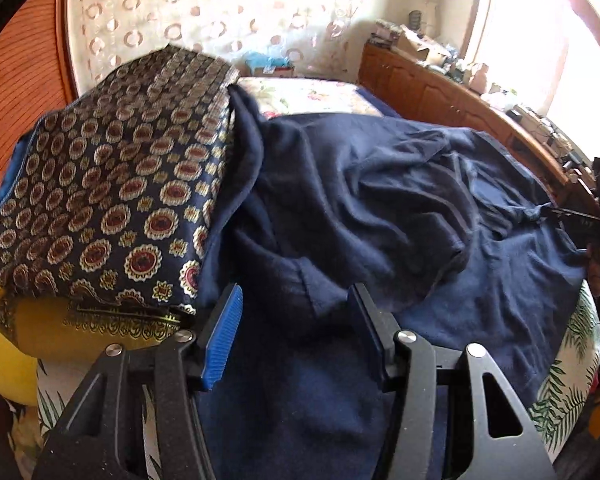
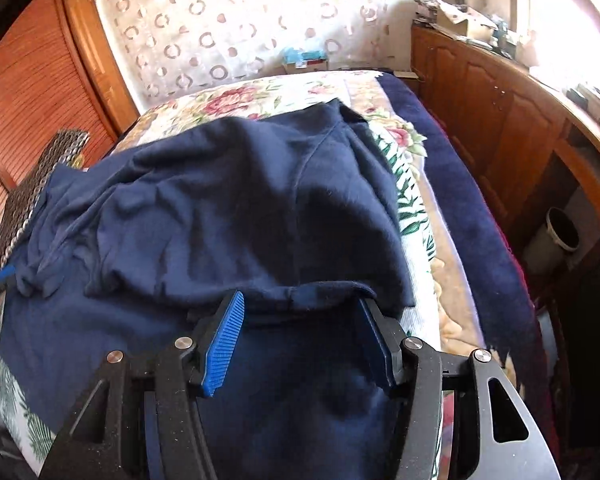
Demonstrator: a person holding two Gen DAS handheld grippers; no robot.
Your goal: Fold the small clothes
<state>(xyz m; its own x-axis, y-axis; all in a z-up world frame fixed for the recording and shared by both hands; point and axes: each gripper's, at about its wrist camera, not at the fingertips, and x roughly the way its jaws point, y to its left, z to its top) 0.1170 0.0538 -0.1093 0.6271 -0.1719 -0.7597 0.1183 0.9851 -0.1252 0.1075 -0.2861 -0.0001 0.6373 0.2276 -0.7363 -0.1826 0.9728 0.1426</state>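
A navy blue garment (image 1: 380, 200) lies crumpled and partly folded over itself on the bed. My left gripper (image 1: 296, 292) hangs open just above its near left part, with a raised fold of the cloth between the blue pads (image 1: 224, 340), which do not press on it. In the right wrist view the same garment (image 2: 220, 200) fills the middle. My right gripper (image 2: 302, 300) is open at its near right hem, which runs across the gap between the fingers. The other gripper shows small at each frame's edge (image 1: 598, 216) (image 2: 0, 276).
A patterned navy cushion (image 1: 112, 200) leans over the garment's left side, above a yellow object (image 1: 4, 360). The bed has a floral cover (image 2: 412, 208) and a dark blue blanket (image 2: 460, 184) along its right side. Wooden cabinets (image 2: 500, 120) and a bin (image 2: 556, 236) stand to the right.
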